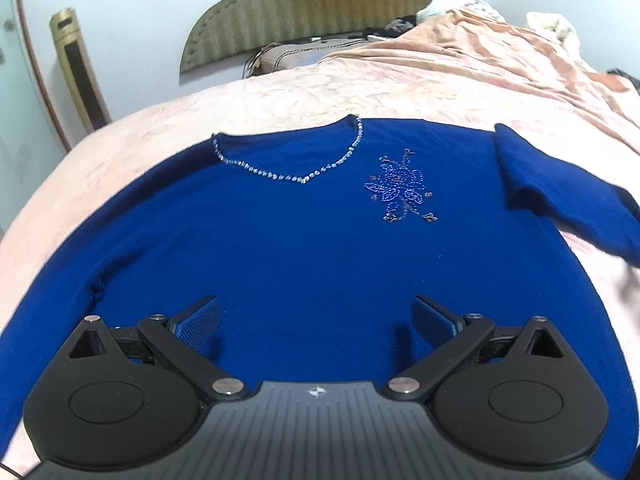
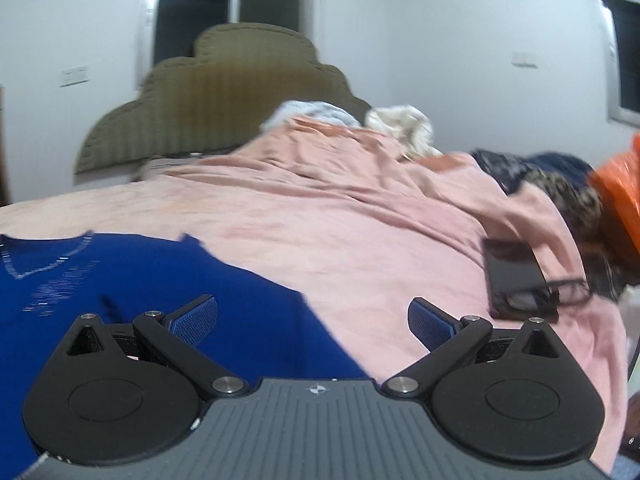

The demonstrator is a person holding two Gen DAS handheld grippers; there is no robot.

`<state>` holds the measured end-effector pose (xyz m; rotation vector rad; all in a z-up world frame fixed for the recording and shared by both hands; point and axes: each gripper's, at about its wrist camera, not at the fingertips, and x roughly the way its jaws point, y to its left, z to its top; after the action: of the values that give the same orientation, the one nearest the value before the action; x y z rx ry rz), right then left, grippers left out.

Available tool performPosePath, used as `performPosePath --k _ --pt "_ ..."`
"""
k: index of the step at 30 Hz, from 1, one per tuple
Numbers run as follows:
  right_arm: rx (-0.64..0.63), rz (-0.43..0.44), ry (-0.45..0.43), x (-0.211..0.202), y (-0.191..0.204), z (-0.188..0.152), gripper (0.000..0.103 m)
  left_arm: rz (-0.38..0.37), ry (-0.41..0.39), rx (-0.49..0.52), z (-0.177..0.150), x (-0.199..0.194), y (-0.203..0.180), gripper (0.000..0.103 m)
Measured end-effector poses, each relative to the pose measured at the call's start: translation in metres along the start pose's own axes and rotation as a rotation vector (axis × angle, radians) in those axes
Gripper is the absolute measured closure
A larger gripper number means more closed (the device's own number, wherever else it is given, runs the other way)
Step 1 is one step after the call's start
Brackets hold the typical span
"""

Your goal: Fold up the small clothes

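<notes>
Sweater: a royal-blue sweater (image 1: 280, 248) lies face up and spread flat on the bed (image 1: 280, 92), its neckline toward the headboard (image 1: 304, 4).
Neckline: a string of silver beads (image 1: 296, 178) edges the V of the collar – it reads clearly in the left wrist view and only as a smear in the right wrist view.
Motif: a beaded flower (image 1: 402, 188) sits on the sweater's chest, just beside the neckline on the side nearer the crumpled blanket.
Sleeve: one sleeve (image 1: 560, 204) lies angled out from the sweater's shoulder onto the pink cover.
Left tongs: the left tongs (image 1: 316, 320) are spread wide over the sweater's lower body, with blue fabric filling the gap between them (whether the pads touch the cloth cannot be told).
Right tongs: the right tongs (image 2: 312, 322) are also spread wide, pinching nothing – the left pad is over the sweater's edge, the right pad over bare pink cover.
Blanket: a rumpled salmon blanket (image 2: 360, 168) is heaped beyond the sweater, toward the headboard.
Beside the sweater: a dark flat phone-like slab (image 2: 514, 276) lies well apart from it on the cover, with black-framed glasses (image 2: 568, 290) resting against it.
Further off: dark patterned clothes (image 2: 552, 184) and an orange bag (image 2: 620, 192) lie past the slab.
</notes>
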<state>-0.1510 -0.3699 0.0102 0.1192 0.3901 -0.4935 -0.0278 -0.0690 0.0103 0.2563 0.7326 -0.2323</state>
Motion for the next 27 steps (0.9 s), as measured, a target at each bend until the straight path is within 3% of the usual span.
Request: performPosePath --k 5,11,13,15,16,17,19,23,25,27 --pt "0.029 -0.048 0.006 0.013 -0.023 -0.001 0.0 0.027 -0.015 0.012 0.002 -0.003 0.001 0.001" --pt "-0.007 -0.153 -0.046 0.014 -0.067 0.065 0.0 0.035 -0.014 -0.027 0.007 -0.003 0.012 0.0" --pt "-0.043 -0.228 -0.036 0.027 -0.083 0.079 0.0 0.035 -0.014 -0.032 0.007 -0.002 0.014 0.0" --pt "-0.218 -0.431 0.002 0.047 -0.08 0.083 0.0 0.04 -0.012 -0.029 0.007 -0.002 0.015 0.0" --pt "-0.277 -0.48 0.001 0.049 -0.077 0.082 0.0 0.045 -0.012 -0.028 0.007 -0.001 0.015 0.0" --pt "-0.287 -0.466 -0.028 0.044 -0.073 0.081 0.0 0.049 -0.011 -0.028 0.008 0.0 0.016 0.0" --pt "-0.199 -0.292 -0.055 0.028 -0.061 0.081 0.0 0.055 -0.006 -0.032 0.009 0.003 0.016 0.001" --pt "0.038 0.145 0.04 0.009 -0.02 0.069 0.0 0.07 -0.005 -0.04 0.01 0.006 0.017 0.0" --pt "0.087 0.337 0.115 0.005 0.014 0.06 0.0 0.079 0.004 -0.048 0.011 0.009 0.018 0.0" --pt "0.068 0.449 0.162 -0.003 0.052 0.053 0.0 0.083 0.014 -0.065 0.01 0.011 0.021 0.0"
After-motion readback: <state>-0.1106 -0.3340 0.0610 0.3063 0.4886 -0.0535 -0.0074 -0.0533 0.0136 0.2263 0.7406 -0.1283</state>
